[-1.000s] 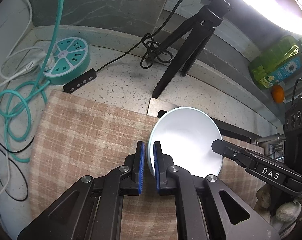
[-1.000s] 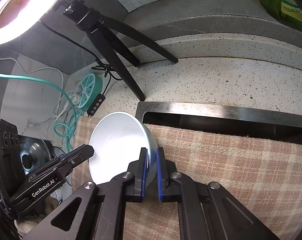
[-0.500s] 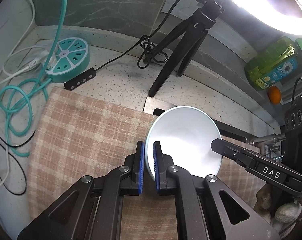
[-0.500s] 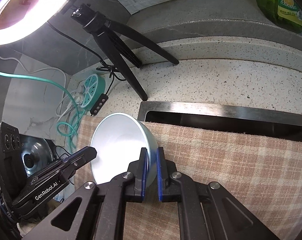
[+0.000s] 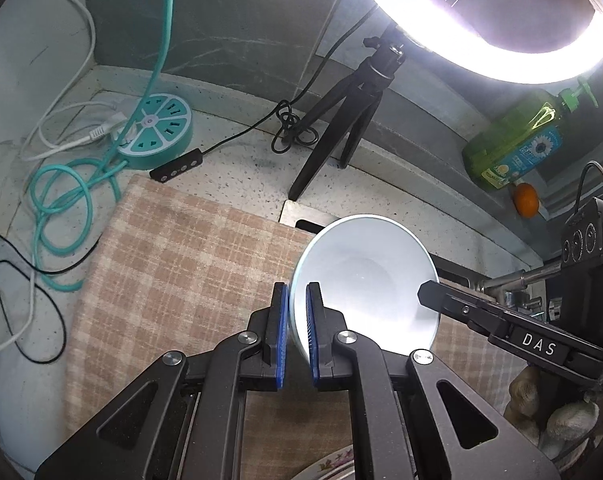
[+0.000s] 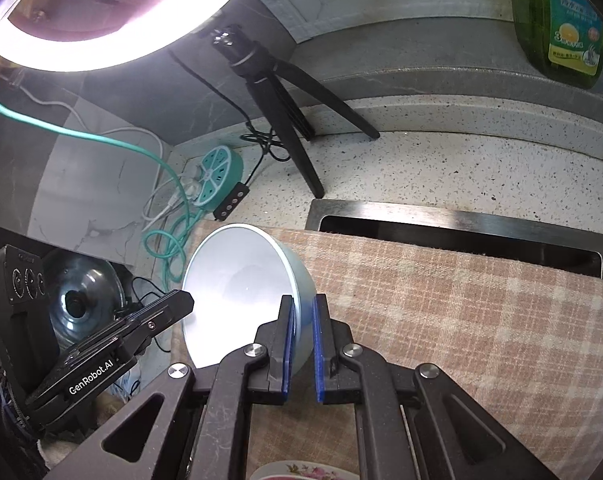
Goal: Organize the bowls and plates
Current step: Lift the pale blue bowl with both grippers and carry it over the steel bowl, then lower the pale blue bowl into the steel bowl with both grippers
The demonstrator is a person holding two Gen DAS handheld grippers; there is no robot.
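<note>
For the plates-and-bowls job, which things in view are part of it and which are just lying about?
Part of the job:
- pale blue bowl, its rim clamped by the left gripper and the right gripper
- floral plate, only an edge visible
- checked cloth

Lying about:
- ring light
- tripod
- teal power strip
- green soap bottle
- orange

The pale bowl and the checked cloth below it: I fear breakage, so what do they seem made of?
The bowl, pinched at opposite rim edges by the left claw and right claw, looks like glazed ceramic or melamine: smooth, glossy, reflecting the lamp. The cloth looks like woven fabric: matte, with visible plaid threads.
</note>
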